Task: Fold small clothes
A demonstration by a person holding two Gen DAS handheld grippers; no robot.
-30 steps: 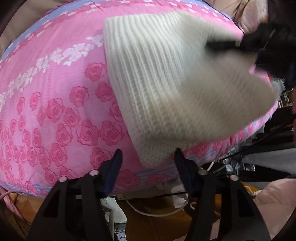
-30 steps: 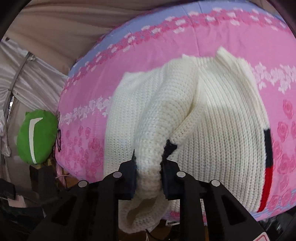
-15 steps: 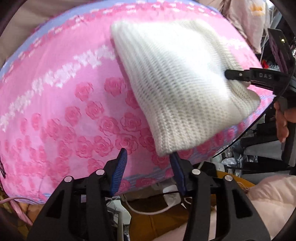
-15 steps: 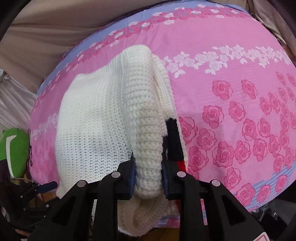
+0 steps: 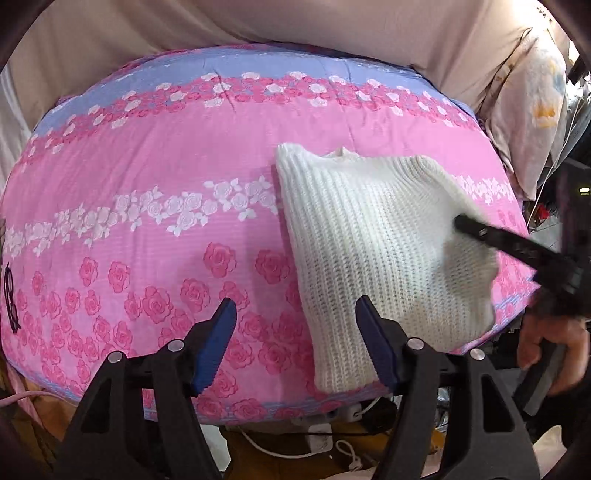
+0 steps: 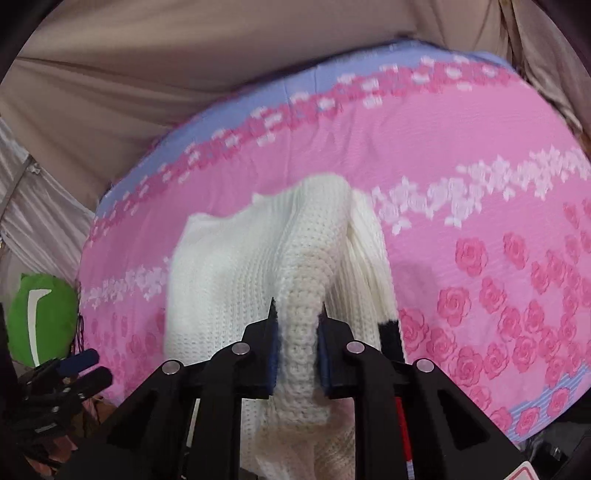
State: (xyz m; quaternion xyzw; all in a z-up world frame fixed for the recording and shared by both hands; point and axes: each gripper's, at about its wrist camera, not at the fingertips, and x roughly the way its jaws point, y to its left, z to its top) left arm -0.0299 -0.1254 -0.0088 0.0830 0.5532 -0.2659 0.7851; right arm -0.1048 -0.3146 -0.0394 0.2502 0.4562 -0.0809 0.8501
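A cream knitted sweater [image 5: 373, 251] lies folded over on the pink rose-print bedspread [image 5: 147, 206], toward its right front corner. My left gripper [image 5: 297, 343] hangs open above the bedspread's near edge, its right finger beside the sweater's lower hem, nothing between the pads. My right gripper [image 6: 297, 347] is shut on a thick rolled fold of the sweater [image 6: 236, 280], lifting it off the bed; a black and red stripe [image 6: 389, 336] shows at the fold's right. The right gripper [image 5: 517, 251] also appears in the left wrist view, at the sweater's right edge.
A person's hand [image 5: 550, 347] holds the right gripper's handle. Beige fabric [image 5: 221, 26] backs the bed. A green cushion [image 6: 40, 314] sits left of the bed. A patterned pillow [image 5: 532, 92] stands at the right. Cables and a power strip [image 5: 325, 439] lie below the bed's edge.
My right gripper carried the sweater's fold across, doubling the garment over. My left gripper pulled back from the sweater's hem and opened wider, now empty.
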